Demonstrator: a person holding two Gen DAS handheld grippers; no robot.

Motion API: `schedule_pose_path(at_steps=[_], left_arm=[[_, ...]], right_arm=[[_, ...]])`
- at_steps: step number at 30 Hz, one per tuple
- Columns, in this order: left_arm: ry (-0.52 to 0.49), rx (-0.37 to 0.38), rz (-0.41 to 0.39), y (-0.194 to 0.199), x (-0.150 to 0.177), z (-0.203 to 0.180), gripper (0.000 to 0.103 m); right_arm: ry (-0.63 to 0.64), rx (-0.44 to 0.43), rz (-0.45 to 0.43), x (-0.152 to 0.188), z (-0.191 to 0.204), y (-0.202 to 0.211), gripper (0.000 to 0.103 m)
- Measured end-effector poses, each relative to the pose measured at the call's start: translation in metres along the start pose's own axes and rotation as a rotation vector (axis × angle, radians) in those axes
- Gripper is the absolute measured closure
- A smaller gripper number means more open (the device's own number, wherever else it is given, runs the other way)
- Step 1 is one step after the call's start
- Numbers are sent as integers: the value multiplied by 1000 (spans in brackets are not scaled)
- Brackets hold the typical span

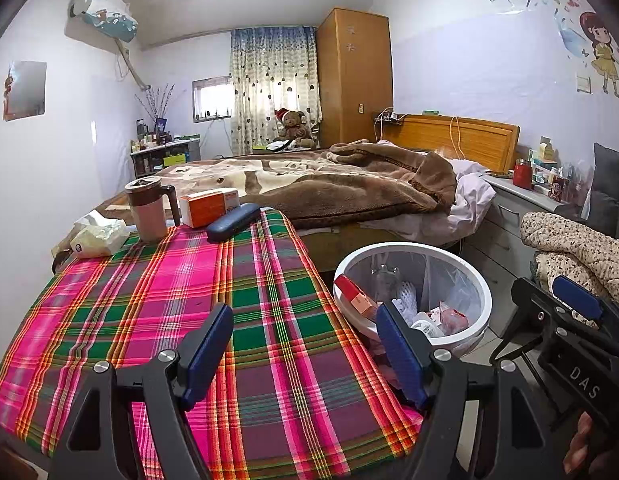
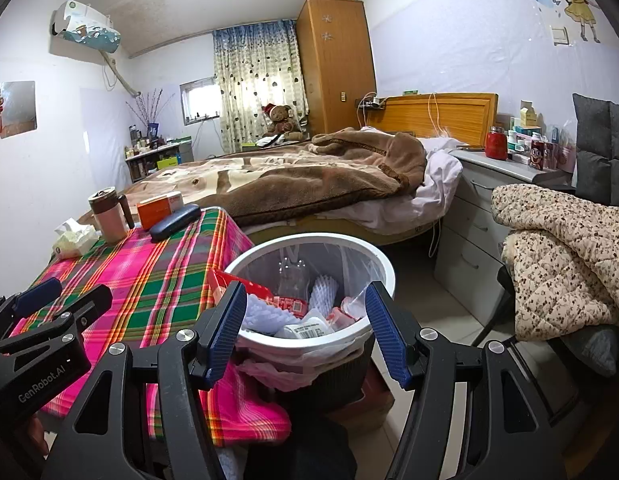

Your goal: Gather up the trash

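My left claw [image 1: 305, 350]: wide, holding nothing, above the near plaid tablecloth [image 1: 157, 304]. My right claw [image 2: 305, 330]: wide, holding nothing, above the bin [image 2: 309, 242]. Bin: white rim, right of the table, containing wrappers, a red box [image 2: 245, 286] and foam netting [image 2: 323, 292]. Far end of table: tissue pack [image 1: 99, 238], mug [image 1: 149, 208], orange box [image 1: 207, 206], dark case [image 1: 233, 222]. Beyond: bed with brown blanket [image 1: 329, 184].

"DAS" on black right gripper [image 1: 577, 312] body, right of left one | "GenRobot.AI" on black left gripper [image 2: 49, 300] body, left of right one
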State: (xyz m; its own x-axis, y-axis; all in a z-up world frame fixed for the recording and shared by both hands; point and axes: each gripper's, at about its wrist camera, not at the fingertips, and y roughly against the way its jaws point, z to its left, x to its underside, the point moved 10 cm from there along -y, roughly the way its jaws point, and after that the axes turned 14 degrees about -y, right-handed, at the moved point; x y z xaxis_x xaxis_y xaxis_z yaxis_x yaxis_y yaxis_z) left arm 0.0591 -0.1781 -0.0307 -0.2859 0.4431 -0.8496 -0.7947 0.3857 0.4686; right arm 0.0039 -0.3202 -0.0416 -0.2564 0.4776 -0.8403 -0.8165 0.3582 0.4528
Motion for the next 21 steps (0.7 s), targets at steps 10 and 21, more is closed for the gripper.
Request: schedule_pose_path(at_steps=[10, 21], left_arm=[[0, 1, -1, 1, -1, -1, 29], [3, 2, 1, 2, 0, -1, 29]], right_arm=[[1, -1, 1, 0, 0, 0, 40], [3, -1, 2, 0, 1, 2, 40]])
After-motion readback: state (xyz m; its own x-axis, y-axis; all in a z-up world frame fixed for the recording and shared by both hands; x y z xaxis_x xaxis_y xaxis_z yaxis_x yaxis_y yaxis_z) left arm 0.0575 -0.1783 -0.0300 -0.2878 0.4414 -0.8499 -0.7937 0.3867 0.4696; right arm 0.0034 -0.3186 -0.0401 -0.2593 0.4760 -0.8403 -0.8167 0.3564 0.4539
